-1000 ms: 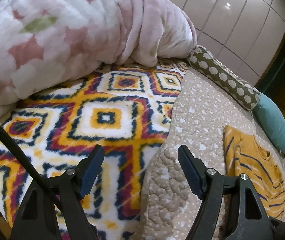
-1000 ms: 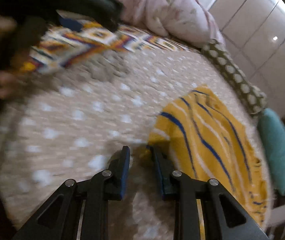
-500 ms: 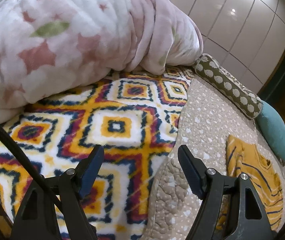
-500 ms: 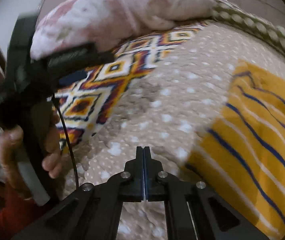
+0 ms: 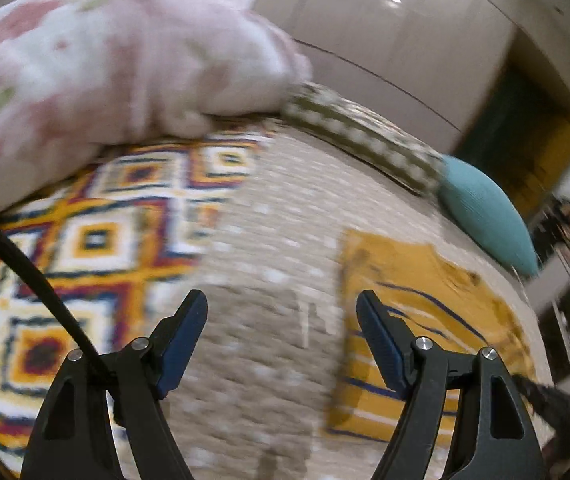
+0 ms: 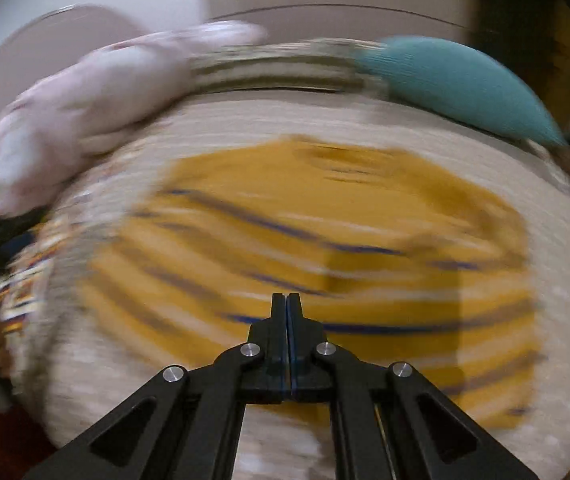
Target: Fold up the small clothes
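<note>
— Shirt first: where is it, and is the folding already begun?

— The yellow shirt with the blue stripes lies flat on the beige quilt of the bed, near the teal cushion and well apart from the pink blanket. In the right wrist view one side seems to have a straight vertical edge, perhaps one fold, but the picture is too blurred to be sure. I judge that the folding is at an early step, between two grasps.

— What do the two tools do?

— The right tool is clenched, its jaws pressed together with nothing between them; it hangs over the lower part of the shirt and holds no cloth. The left tool is released, jaws wide, with only quilt between them; the shirt is beside its right jaw, not touching.

— So what does the next move call for?

— In my opinion the right tool must open its jaws before it can take any edge. Then each tool needs one corner or hem of the shirt, pinched thin so the quilt does not come with it.

— And which way does the shirt point?

— The darker collar area is toward the cushions at the far side, the hem toward the tools. So its long axis runs away from the person, and the stripes cross it.
</note>
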A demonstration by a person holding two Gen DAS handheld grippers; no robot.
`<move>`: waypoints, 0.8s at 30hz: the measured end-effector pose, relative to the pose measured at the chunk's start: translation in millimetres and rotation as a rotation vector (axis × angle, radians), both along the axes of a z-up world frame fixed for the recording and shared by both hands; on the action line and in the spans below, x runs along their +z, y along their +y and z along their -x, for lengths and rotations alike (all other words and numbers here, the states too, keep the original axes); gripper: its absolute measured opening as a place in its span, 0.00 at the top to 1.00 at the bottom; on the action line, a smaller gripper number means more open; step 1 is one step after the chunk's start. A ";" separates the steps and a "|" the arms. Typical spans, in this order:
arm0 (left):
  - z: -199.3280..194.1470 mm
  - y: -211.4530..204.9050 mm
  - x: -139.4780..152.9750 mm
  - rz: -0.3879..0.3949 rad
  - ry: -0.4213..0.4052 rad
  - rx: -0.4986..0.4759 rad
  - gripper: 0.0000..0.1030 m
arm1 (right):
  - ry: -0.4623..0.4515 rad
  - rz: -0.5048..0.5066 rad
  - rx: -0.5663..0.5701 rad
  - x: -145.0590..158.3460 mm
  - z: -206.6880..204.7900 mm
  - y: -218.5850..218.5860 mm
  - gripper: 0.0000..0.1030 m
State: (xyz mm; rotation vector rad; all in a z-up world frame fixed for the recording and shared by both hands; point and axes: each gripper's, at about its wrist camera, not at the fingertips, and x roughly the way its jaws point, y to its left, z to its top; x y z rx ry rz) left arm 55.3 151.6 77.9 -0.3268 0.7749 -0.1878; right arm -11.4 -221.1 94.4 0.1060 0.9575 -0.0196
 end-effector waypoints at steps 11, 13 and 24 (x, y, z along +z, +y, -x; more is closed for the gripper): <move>7.1 -129.5 -32.6 -0.197 0.051 -0.246 0.25 | -0.022 -0.036 -0.340 9.1 44.9 -143.5 0.98; 4.6 -137.2 -41.9 -0.222 0.072 -0.237 0.24 | -0.037 -0.059 -0.292 18.1 21.4 -136.0 0.98; -11.9 -125.2 -64.6 -0.137 0.153 -0.212 0.08 | 0.099 -0.042 -0.197 -47.1 -125.1 -113.4 1.00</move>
